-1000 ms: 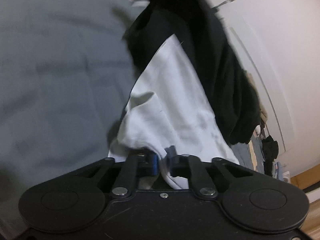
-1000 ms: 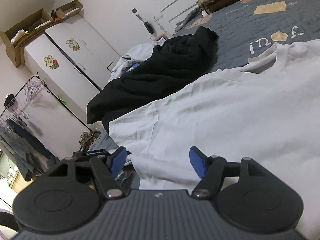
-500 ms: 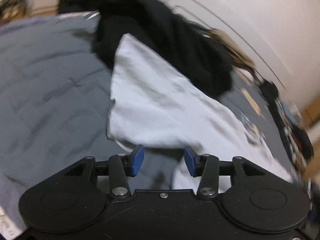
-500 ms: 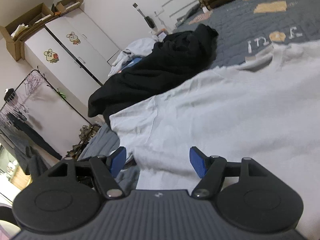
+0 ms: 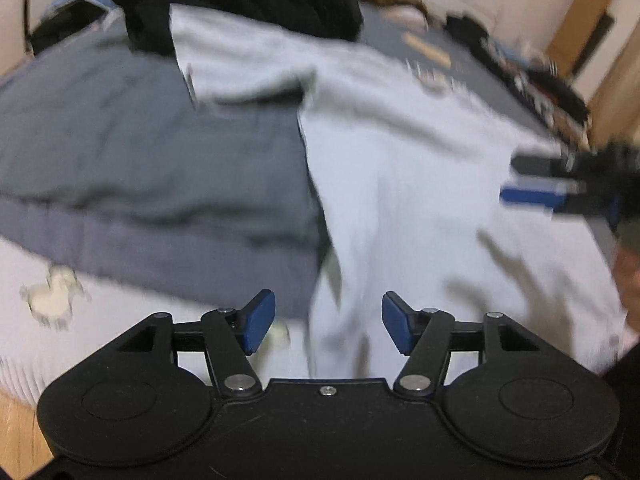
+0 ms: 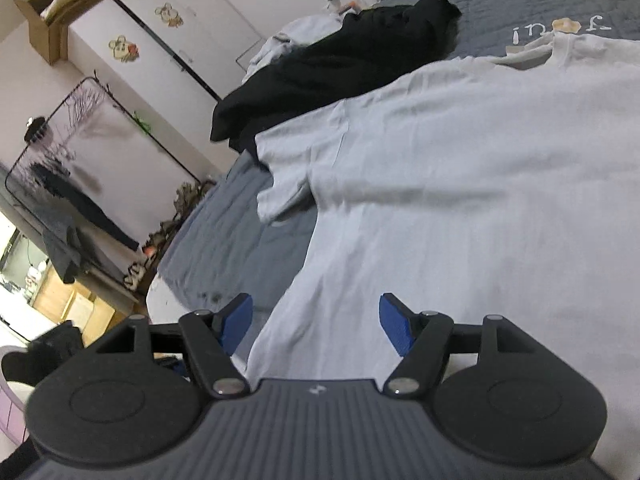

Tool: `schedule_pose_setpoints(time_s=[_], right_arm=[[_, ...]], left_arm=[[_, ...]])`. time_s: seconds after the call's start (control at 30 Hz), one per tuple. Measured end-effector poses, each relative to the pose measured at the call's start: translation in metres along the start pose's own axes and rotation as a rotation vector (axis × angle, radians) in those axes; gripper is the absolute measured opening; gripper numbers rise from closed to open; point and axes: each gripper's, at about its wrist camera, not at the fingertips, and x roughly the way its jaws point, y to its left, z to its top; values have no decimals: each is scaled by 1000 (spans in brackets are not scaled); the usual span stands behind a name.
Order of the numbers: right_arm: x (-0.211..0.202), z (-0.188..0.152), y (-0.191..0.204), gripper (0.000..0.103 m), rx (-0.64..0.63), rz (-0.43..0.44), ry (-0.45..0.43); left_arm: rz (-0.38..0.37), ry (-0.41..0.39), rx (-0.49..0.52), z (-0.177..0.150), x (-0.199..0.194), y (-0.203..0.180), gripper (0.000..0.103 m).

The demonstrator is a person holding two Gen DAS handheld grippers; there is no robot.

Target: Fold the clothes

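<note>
A white T-shirt [image 5: 420, 168] lies spread flat on the grey quilt [image 5: 140, 152], its sleeve [image 6: 288, 188] folded near the left side and its collar [image 6: 532, 50] toward the far end. My left gripper [image 5: 328, 322] hovers open over the shirt's lower left edge, holding nothing. In the left wrist view the right gripper [image 5: 560, 194] shows blurred at the right edge. My right gripper [image 6: 316, 324] stands open above the shirt's hem [image 6: 280, 328], empty. A black garment [image 6: 344, 68] lies bunched beyond the sleeve.
The bed's edge [image 6: 168, 280] drops off to the left, toward a clothes rack [image 6: 80, 168] and white wardrobe [image 6: 160, 40]. More clothes [image 5: 540, 88] are piled along the far right of the bed. A person's hand [image 5: 628, 280] shows at the right.
My left gripper let go of the white shirt, opened wide and pulled back toward the bed's foot. The shirt now lies flat. The right gripper stayed open and shifted slightly.
</note>
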Motion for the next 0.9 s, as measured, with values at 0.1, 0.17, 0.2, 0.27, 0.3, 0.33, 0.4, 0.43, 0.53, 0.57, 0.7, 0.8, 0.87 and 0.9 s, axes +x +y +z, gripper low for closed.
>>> schedule_pose_setpoints(time_s=[0.1,0.17,0.2,0.27,0.3,0.33,0.4,0.43,0.53,0.57,0.7,0.8,0.87,0.9], right_arm=[[-6,-12,9,69,-21,6,16],[-7,-18,14,69,-38,10,24],[-8,-20,16,69,-45,10,27],[-9,-25,21,69,-59,10,33],[-10,-27,23,69,-63,12,38],[-10,-27,24,69,-66,19,41],[-13,-26,28,69,-77,31,38],[-15,-24,29,69,-79,40,32],[-23,-19,32,69,-85,66,11],[-25,-17,33,69,-87,75,4],[-34,-11,27,69,-91,46,-10],[-41,-6,22,69,-95,21,-20],[-48,-3,16,69,-101,-7,-28],[-55,0,9,69,-102,-40,-32]], left_arm=[[18,18,58,-11,10,-6,59],[12,38,45,-16,17,-5,57],[7,48,32,-19,20,-4,35],[-74,80,-24,-21,17,-1,6],[-118,90,-59,-22,14,1,6],[-143,96,-92,-22,8,3,6],[-167,109,-141,-22,-8,7,5],[-179,114,-163,-22,-16,9,5],[-215,131,-230,-23,-41,15,5],[-215,145,-244,-24,-45,16,5],[-138,200,-179,-31,-37,4,9],[-75,211,-147,-35,-31,1,14],[-40,194,-129,-37,-33,-1,31],[-30,157,-115,-37,-39,-1,47]])
